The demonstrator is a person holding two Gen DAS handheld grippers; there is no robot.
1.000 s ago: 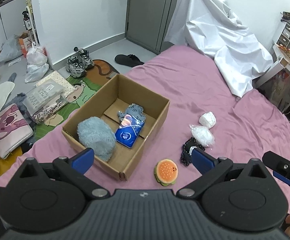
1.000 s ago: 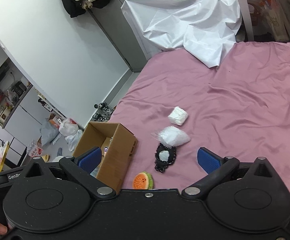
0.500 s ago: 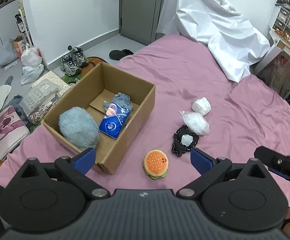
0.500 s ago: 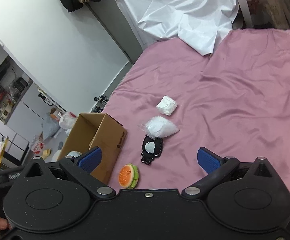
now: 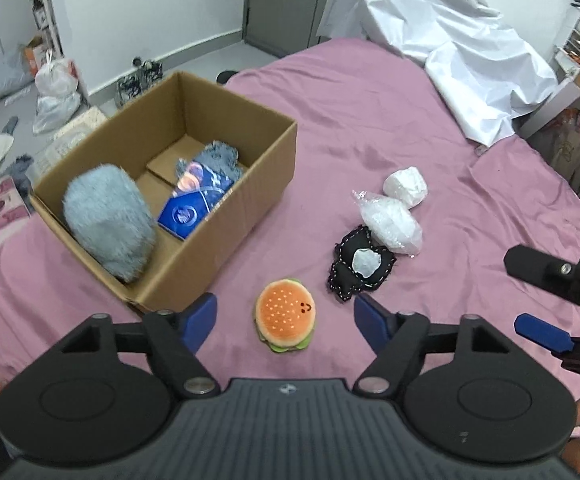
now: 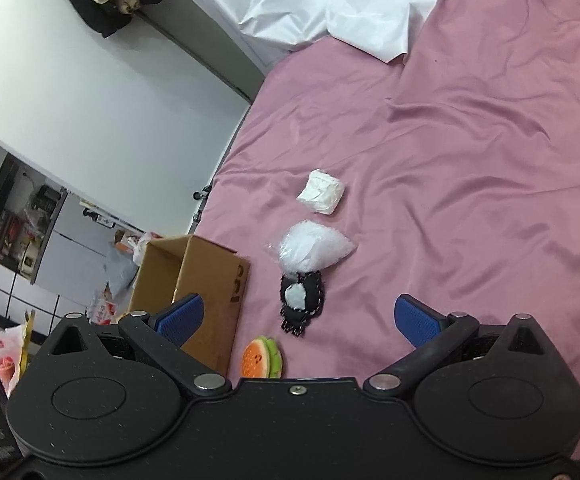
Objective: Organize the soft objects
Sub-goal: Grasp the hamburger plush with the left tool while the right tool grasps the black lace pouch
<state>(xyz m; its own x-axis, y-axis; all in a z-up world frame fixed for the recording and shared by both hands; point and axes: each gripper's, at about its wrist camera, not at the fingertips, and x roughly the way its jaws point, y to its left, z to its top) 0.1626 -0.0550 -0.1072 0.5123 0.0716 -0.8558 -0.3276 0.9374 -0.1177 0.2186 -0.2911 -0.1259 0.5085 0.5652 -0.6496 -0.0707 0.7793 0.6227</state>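
Burger plush (image 5: 286,316) on the bedsheet between the empty, wide-open fingers of the left hand-held gripper (image 5: 286,322).

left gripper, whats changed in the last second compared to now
The left gripper has closed in on the burger plush, which now sits between its open fingers, not yet gripped. The right gripper has also eased forward over the bed, open and empty. Nothing was grasped or released. The cardboard box, black pouch, plastic bag and white bundle lie as before.
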